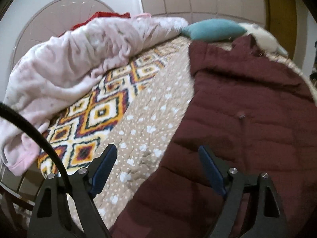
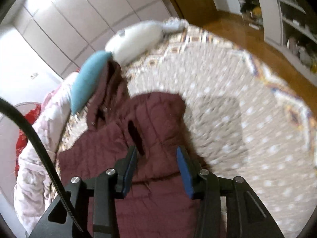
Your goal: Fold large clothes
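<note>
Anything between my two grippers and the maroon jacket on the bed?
Nothing visible. The left gripper is open over the maroon jacket edge; the right gripper is open above it. The pink blanket lies off to the left.

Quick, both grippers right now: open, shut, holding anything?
Left gripper: open, holding nothing, over the maroon jacket's edge.
Right gripper: open, holding nothing, above the jacket.

Motion-blurred bedspread (image 2: 227,99), far shelves (image 2: 287,19)

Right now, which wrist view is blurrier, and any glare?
Right wrist view: heavy motion smear across the bedspread, the jacket softer too, with bright glare on the wardrobe doors. Left wrist view: milder blur, the jacket readable, fisheye bending the bed edges.
</note>
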The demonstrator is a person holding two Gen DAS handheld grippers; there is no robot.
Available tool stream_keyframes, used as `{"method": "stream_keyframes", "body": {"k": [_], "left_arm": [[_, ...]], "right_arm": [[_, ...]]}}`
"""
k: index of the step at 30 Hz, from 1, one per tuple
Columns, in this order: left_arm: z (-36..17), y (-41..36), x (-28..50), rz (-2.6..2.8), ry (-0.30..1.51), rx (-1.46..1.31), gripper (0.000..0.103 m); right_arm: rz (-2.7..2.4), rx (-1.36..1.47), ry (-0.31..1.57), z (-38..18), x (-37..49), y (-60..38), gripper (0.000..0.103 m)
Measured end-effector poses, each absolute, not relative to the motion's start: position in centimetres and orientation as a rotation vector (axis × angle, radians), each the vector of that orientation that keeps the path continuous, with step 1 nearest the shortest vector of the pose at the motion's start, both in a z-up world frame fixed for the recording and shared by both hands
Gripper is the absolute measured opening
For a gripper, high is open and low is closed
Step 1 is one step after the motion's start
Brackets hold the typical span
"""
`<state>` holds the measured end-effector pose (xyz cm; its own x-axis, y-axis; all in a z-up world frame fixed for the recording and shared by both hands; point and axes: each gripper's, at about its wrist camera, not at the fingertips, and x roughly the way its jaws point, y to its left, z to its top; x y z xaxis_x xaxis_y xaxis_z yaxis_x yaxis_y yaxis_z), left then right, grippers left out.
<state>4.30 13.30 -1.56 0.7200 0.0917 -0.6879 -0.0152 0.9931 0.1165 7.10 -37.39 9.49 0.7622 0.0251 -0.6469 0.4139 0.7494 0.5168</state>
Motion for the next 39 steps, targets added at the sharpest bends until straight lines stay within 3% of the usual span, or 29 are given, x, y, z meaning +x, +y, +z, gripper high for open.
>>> {"method": "stream_keyframes", "body": {"k": [2, 10, 18, 26, 29, 32, 35, 39], "left_arm": [[0.9, 13.2, 3.2, 0.034, 0.749, 0.088, 0.074], [16.5, 15.1, -2.6, -0.063, 0.572, 0.018, 0.074], [36.3, 16.7, -7.9, -0.014, 0.275, 0.154, 0.074], [49.8, 17.5, -2.8, 0.195, 0.182, 0.196, 0.079], [50.4, 16.0, 0.6, 0.278, 0.11, 0.251, 0.083], [47.3, 13.7, 5.4, 0.244, 0.103, 0.265, 0.088], [41.1, 11.8, 10.1, 0.121, 0.219, 0.226, 0.088], [31.2, 9.6, 15.1, -0.009, 0.335, 0.164, 0.088]], "right_arm": [[-0.21, 0.685, 0.645, 11.8, 4.6, -37.8, 0.048], [-0.026, 0.605, 0.524, 22.7, -4.7, -35.3, 0.052], [-0.001, 0.392, 0.308, 42.5, -16.3, -32.5, 0.061], [-0.232, 0.237, 0.026, 62.6, -23.8, -30.7, 0.069], [-0.313, 0.198, -0.017, 66.4, -22.9, -29.2, 0.073], [-0.351, 0.153, -0.019, 67.3, -19.1, -27.5, 0.076], [-0.359, 0.132, 0.047, 64.7, -13.0, -26.9, 0.076], [-0.357, 0.128, 0.218, 57.1, -2.1, -27.5, 0.076]]}}
